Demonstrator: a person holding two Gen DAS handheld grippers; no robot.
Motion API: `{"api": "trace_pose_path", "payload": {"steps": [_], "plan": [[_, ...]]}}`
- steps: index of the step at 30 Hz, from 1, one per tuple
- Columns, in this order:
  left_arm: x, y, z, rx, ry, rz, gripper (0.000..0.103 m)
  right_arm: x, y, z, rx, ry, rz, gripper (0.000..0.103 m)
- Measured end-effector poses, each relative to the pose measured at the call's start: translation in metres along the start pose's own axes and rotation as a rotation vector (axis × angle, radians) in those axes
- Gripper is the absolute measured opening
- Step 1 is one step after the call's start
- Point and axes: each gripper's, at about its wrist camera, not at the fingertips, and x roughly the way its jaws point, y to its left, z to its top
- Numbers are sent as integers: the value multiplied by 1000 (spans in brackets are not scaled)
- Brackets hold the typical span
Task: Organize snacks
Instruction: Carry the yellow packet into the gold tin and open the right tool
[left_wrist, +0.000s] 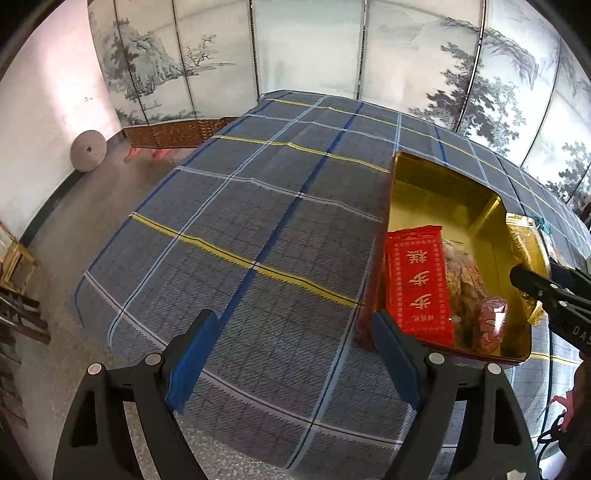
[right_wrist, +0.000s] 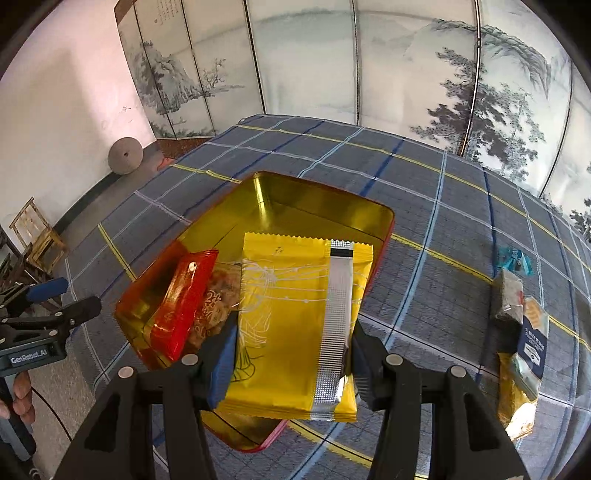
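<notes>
A gold tin box (right_wrist: 317, 203) with a red outside sits on the plaid tablecloth; it also shows in the left wrist view (left_wrist: 443, 192). Inside lie a red snack pack (left_wrist: 419, 280), a clear bag of brown snacks (left_wrist: 465, 280) and a small pink pack (left_wrist: 491, 323). My right gripper (right_wrist: 291, 354) is shut on a yellow snack bag (right_wrist: 295, 317) and holds it over the tin. My left gripper (left_wrist: 295, 350) is open and empty, above the cloth left of the tin. The right gripper's fingers (left_wrist: 535, 288) show at the tin's right side.
Several loose snack packs (right_wrist: 524, 332) and a teal clip (right_wrist: 515, 258) lie on the cloth (left_wrist: 240, 221) right of the tin. A painted folding screen (left_wrist: 306, 48) stands behind the table. A round stone disc (left_wrist: 88, 150) and wooden furniture (left_wrist: 16, 258) are on the floor at left.
</notes>
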Motion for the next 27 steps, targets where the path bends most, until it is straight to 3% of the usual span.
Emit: {"api": "trace_pose_path", "payload": {"steps": [27], "plan": [[-7, 26, -12, -78, 16, 15, 82, 28, 35, 9, -71, 34, 9, 54]]}}
